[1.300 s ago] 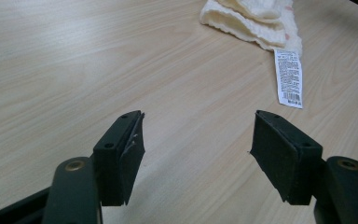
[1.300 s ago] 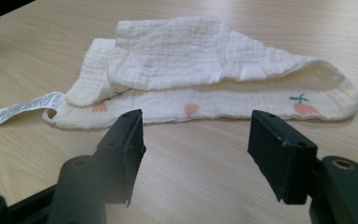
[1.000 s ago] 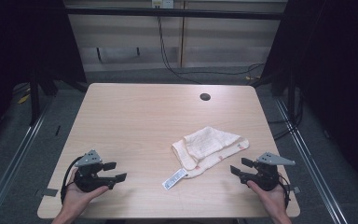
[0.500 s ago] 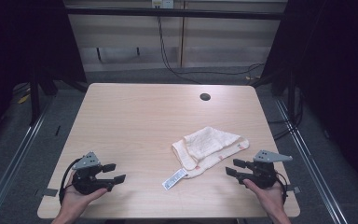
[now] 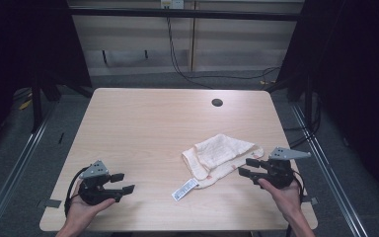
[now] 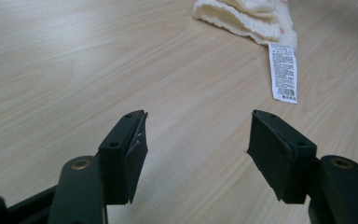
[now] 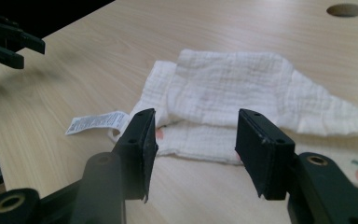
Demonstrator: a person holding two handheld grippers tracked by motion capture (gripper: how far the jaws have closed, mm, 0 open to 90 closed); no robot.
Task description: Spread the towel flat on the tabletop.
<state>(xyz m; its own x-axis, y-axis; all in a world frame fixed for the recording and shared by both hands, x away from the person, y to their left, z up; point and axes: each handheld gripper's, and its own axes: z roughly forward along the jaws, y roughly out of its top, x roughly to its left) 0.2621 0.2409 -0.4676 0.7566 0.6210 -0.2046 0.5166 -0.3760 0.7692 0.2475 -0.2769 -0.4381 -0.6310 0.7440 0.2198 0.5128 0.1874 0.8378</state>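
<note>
Closing in on the cloth (image 5: pixel 220 158), our right gripper (image 5: pixel 245 167) now sits just beside its near right edge, where half a second ago it hung back toward the table's corner and a second ago farther still. Its jaws stand apart with nothing between them, and in the right gripper view they frame the folded hem of the cloth (image 7: pixel 223 107) directly ahead. We judge this as the approach to a first pinch: the reach is nearly done and the grasp has not begun.

Our left gripper (image 5: pixel 123 182) has not moved over the same second; it rests low near the front left of the table (image 5: pixel 143 128), jaws likewise spread and empty, well apart from the cloth. In the left gripper view the white label (image 6: pixel 282 70) lies ahead with the cloth's edge beyond it.

The cloth itself lies crumpled and partly folded right of centre, its label (image 5: pixel 185 189) trailing toward us. A small printed pattern shows at the cloth's lower right in the right gripper view, possibly fruit, though it is too cropped to be sure. The cable hole (image 5: pixel 217 102) sits clear at the far side.
</note>
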